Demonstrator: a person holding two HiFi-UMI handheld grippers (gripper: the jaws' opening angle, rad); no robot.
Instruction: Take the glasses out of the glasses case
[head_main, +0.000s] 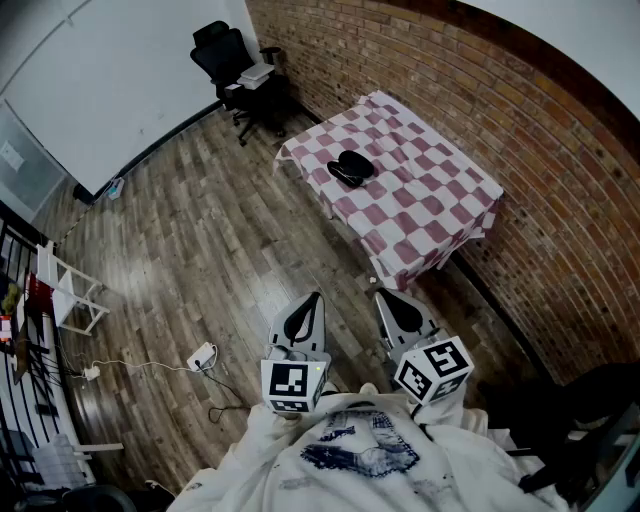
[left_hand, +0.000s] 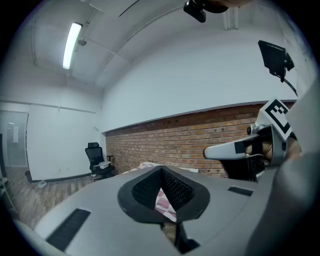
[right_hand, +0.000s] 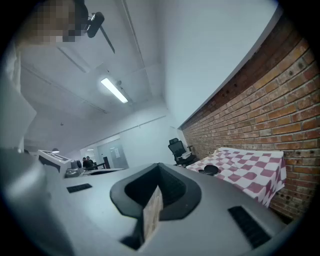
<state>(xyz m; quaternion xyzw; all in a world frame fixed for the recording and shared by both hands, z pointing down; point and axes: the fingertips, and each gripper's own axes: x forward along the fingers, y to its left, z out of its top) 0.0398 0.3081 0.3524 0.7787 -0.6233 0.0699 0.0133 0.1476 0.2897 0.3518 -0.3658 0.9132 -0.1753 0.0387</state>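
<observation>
Head view suggests the task is not yet begun: the case (head_main: 350, 168) lies on the table (head_main: 440, 210), toward the edge away from the brick wall, while the left gripper (head_main: 315, 298) and right gripper (head_main: 381, 294), both pressed together and empty, hang well apart from it.
</observation>
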